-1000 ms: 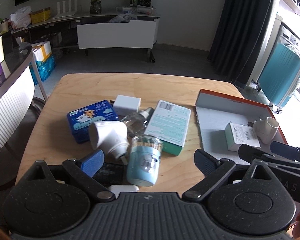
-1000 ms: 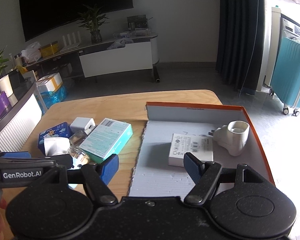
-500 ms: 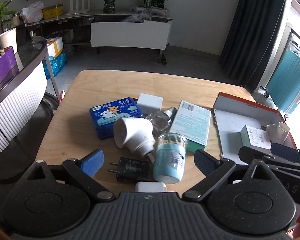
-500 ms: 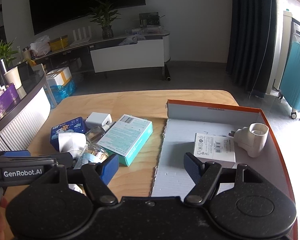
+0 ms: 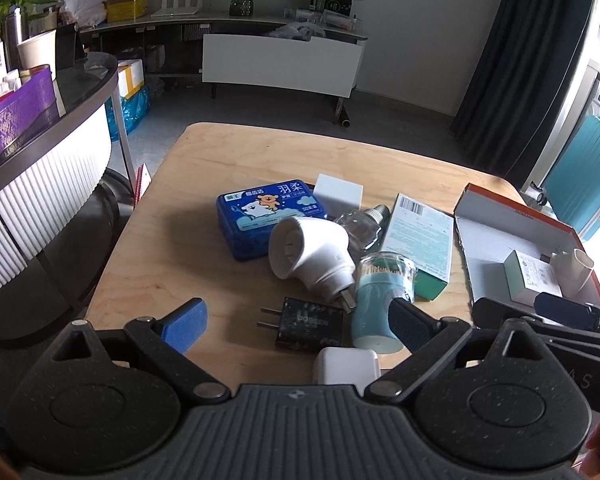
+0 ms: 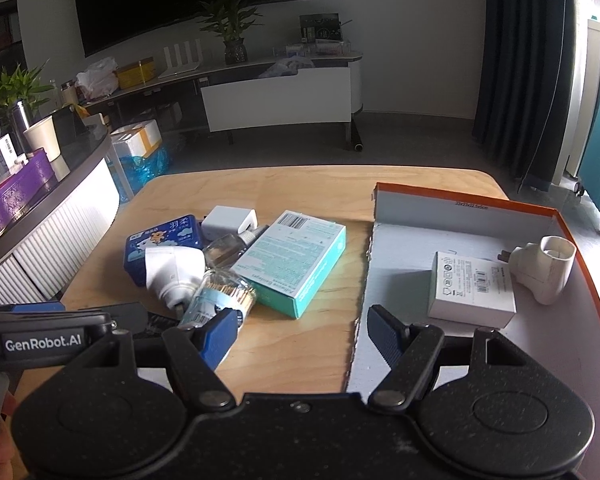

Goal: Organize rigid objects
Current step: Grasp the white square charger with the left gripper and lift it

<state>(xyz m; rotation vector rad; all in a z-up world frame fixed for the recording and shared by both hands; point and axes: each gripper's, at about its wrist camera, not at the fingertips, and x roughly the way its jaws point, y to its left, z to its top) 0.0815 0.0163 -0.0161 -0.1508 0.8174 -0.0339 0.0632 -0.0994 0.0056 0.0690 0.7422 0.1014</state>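
On wooden table [image 5: 228, 280], ribbed fingers [image 5: 410, 326], perhaps-glass bottle [image 5: 360, 226]

Both handheld tools looked alike: a speckled black plastic body with two round discs at the base, silver pivot pins, and angular black linkage arms ending in blue ribbed pads. The left gripper [image 5: 296, 322] had a grey ribbed housing between its discs and a small logo at its centre. The right gripper [image 6: 300, 332] had a plain black centre with a small screw. A white "GenRobot.AI" label ran along the left tool's side.
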